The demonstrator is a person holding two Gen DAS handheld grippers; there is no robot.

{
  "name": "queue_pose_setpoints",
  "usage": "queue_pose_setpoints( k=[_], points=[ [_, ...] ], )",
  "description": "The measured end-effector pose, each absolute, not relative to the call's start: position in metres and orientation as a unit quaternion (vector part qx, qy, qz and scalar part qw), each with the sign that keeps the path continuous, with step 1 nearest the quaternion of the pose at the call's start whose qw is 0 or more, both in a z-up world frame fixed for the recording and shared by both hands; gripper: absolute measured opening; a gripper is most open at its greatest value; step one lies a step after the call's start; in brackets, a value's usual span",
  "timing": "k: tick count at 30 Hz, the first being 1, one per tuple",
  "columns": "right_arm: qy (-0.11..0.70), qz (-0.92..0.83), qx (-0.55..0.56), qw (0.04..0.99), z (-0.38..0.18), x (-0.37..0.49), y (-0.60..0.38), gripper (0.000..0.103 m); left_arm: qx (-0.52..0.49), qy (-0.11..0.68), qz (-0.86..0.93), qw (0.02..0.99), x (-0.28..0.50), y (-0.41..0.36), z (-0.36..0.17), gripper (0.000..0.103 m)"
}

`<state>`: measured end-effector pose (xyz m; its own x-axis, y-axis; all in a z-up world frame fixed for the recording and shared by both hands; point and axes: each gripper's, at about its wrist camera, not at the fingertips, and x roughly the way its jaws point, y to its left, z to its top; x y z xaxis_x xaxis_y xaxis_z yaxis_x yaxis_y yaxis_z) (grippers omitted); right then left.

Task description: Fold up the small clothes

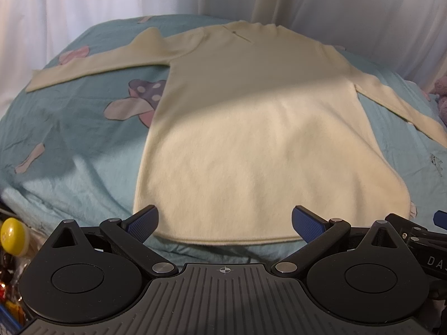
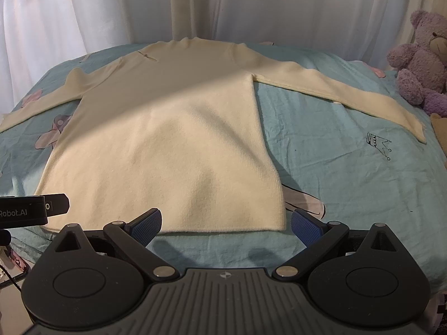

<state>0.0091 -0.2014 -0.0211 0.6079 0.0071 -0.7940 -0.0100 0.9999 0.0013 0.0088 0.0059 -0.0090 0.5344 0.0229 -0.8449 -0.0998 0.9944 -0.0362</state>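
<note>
Sweater: the cream sweater (image 1: pixel 240 128) lies flat on the bed (image 1: pixel 83 145), spread out with its neck far away at 12 o'clock and its bottom edge close to both tools.
Left sleeve: it reaches out flat toward 9 o'clock over the blue sheet (image 1: pixel 92 67).
Pictures on the sheet: a spotted mushroom (image 1: pixel 145 92) shows just beside the sweater at 9 o'clock.
Left tool: the left tool (image 1: pixel 223 222) sits at 6 o'clock, just in front of the bottom edge. Its two blue fingers (image 1: pixel 142 223) are spread wide and pinch nothing.
Right tool: the right tool (image 2: pixel 226 223) also sits at 6 o'clock by the bottom edge, near the sweater's right corner. Its blue fingers (image 2: pixel 306 224) are spread wide and hold nothing.
Right sleeve: it stretches flat toward 3 o'clock (image 2: pixel 349 95).
Little drawing: a small black crown (image 2: pixel 378 142) is drawn on the sheet, below the right sleeve.
Teddy bear: a purple teddy bear (image 2: pixel 421 61) sits at 2 o'clock, near the end of the right sleeve.
Curtain: a white curtain (image 2: pixel 139 8) hangs behind the bed at 12 o'clock.
</note>
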Motion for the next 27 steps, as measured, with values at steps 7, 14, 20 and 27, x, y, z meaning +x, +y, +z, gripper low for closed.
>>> queue_pose_setpoints(
  k=[7,14,20,27],
  points=[
    [0.443,0.006,0.0,0.896,-0.0221,0.0097,-0.2013,0.099,-0.04,0.485,0.037,0.873,0.01,0.0058,-0.0095,0.103],
    [0.441,0.012,0.004,0.897,-0.0223,0.01,-0.2012,0.099,-0.04,0.489,0.037,0.871,0.0121,0.006,-0.0118,0.103],
    [0.445,0.017,0.016,0.895,-0.0246,0.0094,-0.2025,0.099,-0.041,0.494,0.038,0.868,0.0129,0.0062,-0.0154,0.103],
    [0.447,0.014,0.028,0.894,-0.0256,0.0096,-0.2067,0.099,-0.036,0.5,0.037,0.864,0.015,0.004,-0.0187,0.103]
  ],
)
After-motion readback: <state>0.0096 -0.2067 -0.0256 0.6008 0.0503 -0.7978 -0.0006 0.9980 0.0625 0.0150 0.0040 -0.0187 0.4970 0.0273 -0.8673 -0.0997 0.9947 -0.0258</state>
